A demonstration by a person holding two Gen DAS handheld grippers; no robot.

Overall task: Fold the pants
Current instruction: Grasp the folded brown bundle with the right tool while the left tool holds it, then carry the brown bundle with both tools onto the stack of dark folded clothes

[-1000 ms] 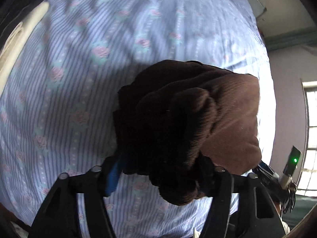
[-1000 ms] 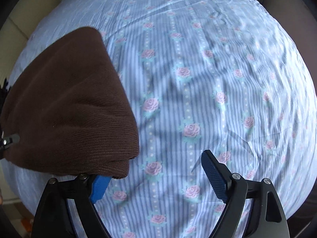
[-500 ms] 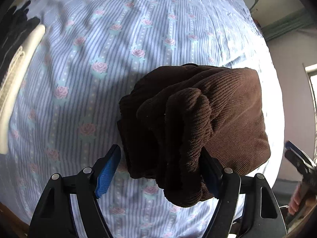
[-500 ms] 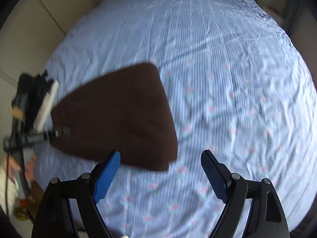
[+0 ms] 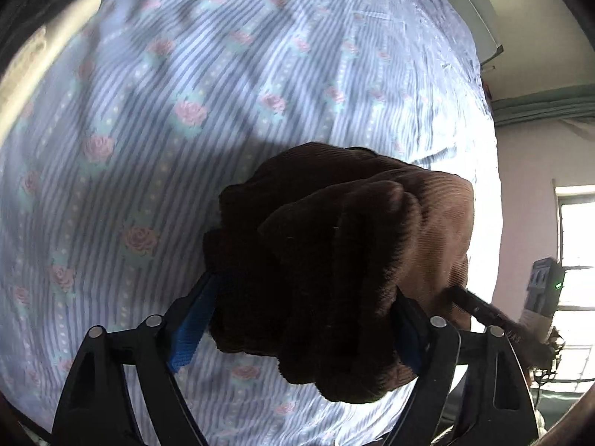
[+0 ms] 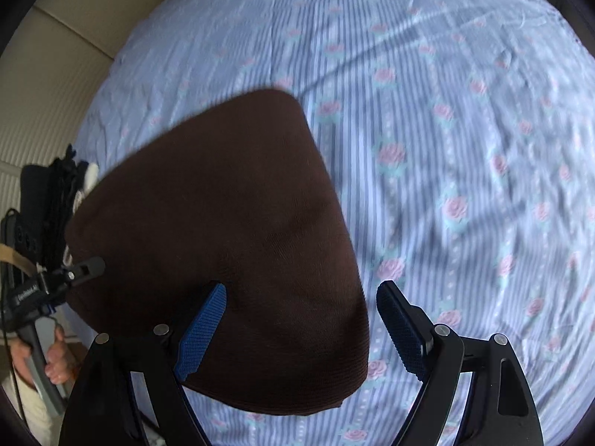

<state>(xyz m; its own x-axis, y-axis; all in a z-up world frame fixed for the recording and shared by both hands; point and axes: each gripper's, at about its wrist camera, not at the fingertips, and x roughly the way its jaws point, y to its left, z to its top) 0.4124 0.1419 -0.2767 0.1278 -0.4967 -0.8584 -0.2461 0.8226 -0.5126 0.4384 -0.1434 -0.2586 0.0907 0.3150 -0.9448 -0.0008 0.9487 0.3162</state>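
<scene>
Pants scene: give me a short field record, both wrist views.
item: brown pants, folded bundle
surface: floral striped sheet
left gripper: jaws opening, bunched pants between them
right gripper: open above the pants' near edge, nothing pinched
hand: on the left gripper's handle, seen in the right view

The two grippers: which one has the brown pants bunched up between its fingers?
The left gripper. A thick wad of the brown pants sits between its opening jaws. The right gripper has open jaws that hover empty above the folded pants.
</scene>
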